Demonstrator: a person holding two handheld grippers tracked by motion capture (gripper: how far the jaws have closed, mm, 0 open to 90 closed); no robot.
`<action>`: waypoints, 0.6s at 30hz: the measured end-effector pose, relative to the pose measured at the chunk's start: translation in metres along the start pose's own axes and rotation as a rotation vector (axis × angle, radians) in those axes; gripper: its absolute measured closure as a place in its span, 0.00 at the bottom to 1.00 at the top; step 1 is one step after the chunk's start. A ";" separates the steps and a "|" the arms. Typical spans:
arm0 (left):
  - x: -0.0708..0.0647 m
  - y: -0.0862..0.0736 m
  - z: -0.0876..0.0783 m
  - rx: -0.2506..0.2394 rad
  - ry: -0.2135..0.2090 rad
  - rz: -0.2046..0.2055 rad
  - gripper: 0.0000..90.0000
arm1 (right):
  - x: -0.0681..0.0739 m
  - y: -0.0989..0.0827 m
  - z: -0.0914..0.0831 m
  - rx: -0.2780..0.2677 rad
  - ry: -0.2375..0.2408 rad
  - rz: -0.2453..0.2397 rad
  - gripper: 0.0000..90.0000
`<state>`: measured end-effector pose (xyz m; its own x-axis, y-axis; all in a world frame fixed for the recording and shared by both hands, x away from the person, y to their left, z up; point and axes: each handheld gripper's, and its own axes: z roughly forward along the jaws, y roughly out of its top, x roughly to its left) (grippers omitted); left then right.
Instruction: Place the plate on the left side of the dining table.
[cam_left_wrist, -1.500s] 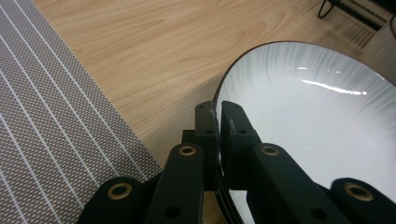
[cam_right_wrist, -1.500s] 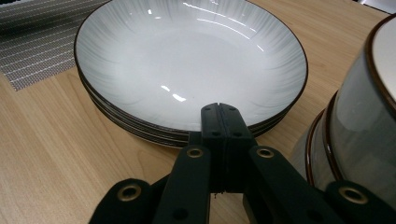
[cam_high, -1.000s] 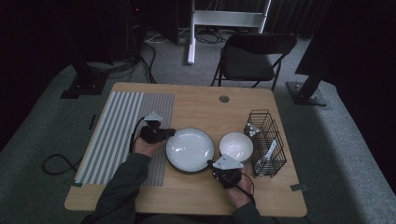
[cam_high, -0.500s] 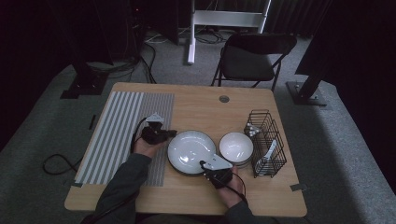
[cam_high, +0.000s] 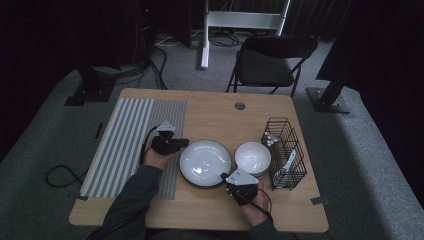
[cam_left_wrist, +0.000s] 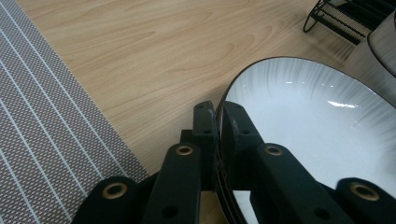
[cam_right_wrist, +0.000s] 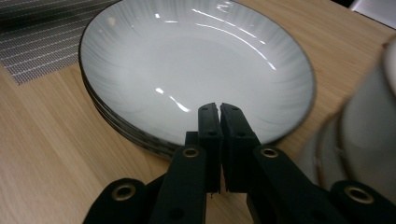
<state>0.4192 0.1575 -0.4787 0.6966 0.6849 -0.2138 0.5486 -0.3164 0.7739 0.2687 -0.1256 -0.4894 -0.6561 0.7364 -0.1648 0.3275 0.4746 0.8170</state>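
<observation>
A stack of white plates (cam_high: 205, 161) with dark rims lies in the middle of the wooden table (cam_high: 220, 115). My left gripper (cam_high: 183, 145) is at the plates' left edge. In the left gripper view it (cam_left_wrist: 217, 108) is shut on the top plate (cam_left_wrist: 317, 121), with the rim between the pads; its jaws have just been opening slightly. My right gripper (cam_high: 231, 179) is at the front right of the stack. In the right gripper view it (cam_right_wrist: 219, 108) hovers shut over the near rim of the plates (cam_right_wrist: 196, 60) and holds nothing.
White bowls (cam_high: 252, 156) are stacked just right of the plates, close to my right gripper. A black wire basket (cam_high: 285, 152) stands at the table's right edge. A grey striped mat (cam_high: 135, 135) covers the left side. A folding chair (cam_high: 272, 55) stands beyond the table.
My right gripper swung left toward the plates' front rim, then eased back slightly to the right. The left hand and the plates have stayed where they were.
</observation>
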 end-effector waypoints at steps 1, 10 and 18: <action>-0.001 0.000 0.000 -0.001 -0.001 0.002 0.93 | -0.001 -0.001 -0.003 0.001 -0.004 0.002 0.97; -0.003 -0.001 0.006 0.021 0.014 0.009 0.92 | -0.006 -0.009 -0.005 0.007 -0.005 0.027 0.97; -0.005 -0.003 0.011 0.042 0.015 0.003 0.93 | -0.005 -0.008 -0.002 0.009 0.003 0.021 1.00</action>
<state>0.4194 0.1483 -0.4863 0.6916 0.6933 -0.2024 0.5657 -0.3458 0.7486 0.2678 -0.1344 -0.4937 -0.6507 0.7452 -0.1457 0.3479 0.4632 0.8151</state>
